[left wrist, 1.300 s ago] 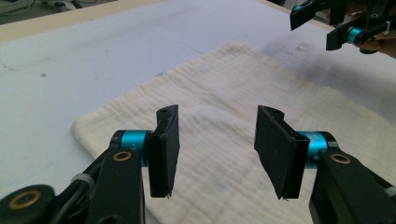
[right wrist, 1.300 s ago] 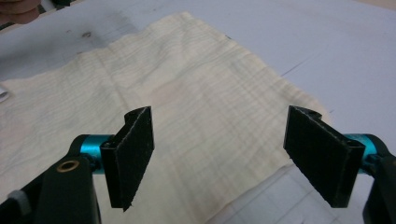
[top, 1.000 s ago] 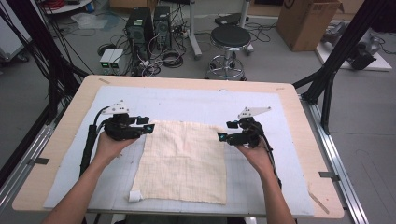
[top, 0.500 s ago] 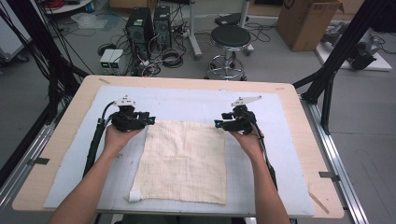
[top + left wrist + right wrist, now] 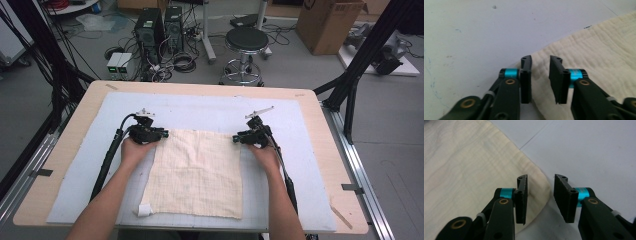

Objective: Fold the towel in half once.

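cream cloth (image 5: 197, 172) lying flat on the pale blue mat (image 5: 80, 180), in the middle of the table (image 5: 55, 150). left gripper (image 5: 159, 134) down at the far left corner, jaws just been closing, cloth edge between them, not pinched yet. right gripper (image 5: 239, 138) down at the far right corner, also just been closing, corner in the gap, not pinched yet.
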`<state>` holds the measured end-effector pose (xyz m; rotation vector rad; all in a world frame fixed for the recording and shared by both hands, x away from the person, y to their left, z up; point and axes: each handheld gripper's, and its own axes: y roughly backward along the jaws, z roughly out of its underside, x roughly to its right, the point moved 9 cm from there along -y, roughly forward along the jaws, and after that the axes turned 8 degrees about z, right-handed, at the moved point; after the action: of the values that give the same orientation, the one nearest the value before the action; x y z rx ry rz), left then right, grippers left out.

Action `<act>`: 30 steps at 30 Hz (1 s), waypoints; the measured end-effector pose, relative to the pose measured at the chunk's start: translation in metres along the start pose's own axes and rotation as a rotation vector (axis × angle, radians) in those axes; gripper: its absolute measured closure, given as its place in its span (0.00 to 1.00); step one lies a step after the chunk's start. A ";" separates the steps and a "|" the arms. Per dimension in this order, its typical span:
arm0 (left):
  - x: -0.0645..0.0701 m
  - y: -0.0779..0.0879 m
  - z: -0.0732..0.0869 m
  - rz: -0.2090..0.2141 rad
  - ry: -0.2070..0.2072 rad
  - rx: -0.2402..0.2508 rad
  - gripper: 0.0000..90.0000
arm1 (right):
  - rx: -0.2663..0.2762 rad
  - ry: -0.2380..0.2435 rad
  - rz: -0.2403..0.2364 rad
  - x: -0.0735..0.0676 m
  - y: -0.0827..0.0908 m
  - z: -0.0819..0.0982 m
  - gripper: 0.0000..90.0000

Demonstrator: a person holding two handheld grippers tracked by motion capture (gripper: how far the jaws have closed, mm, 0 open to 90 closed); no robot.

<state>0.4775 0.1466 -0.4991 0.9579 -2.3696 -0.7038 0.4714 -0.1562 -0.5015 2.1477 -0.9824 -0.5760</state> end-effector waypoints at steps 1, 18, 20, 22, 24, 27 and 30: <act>0.000 0.000 0.000 -0.006 0.000 -0.001 0.86 | -0.002 0.003 0.010 0.001 0.000 0.000 0.80; -0.007 0.009 -0.007 -0.050 0.015 0.039 0.99 | 0.086 -0.052 -0.003 0.002 0.014 -0.015 0.95; -0.008 0.010 -0.008 -0.044 0.030 0.051 0.99 | 0.083 -0.058 0.000 0.003 0.013 -0.015 0.95; -0.010 0.009 -0.006 -0.042 0.045 0.045 0.99 | 0.065 -0.057 0.003 0.003 0.010 -0.012 0.95; -0.013 0.007 -0.003 -0.028 0.067 0.033 0.89 | 0.050 -0.048 0.010 0.003 0.007 -0.010 0.95; -0.010 0.003 0.000 0.008 0.074 0.026 0.75 | 0.042 -0.049 0.012 0.004 0.005 -0.008 0.95; -0.006 -0.001 -0.001 -0.009 0.045 0.026 0.70 | 0.039 -0.048 0.012 0.002 0.004 -0.008 0.95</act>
<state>0.4823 0.1502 -0.5002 0.9854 -2.3419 -0.6499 0.4763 -0.1564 -0.4935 2.1698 -1.0399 -0.6097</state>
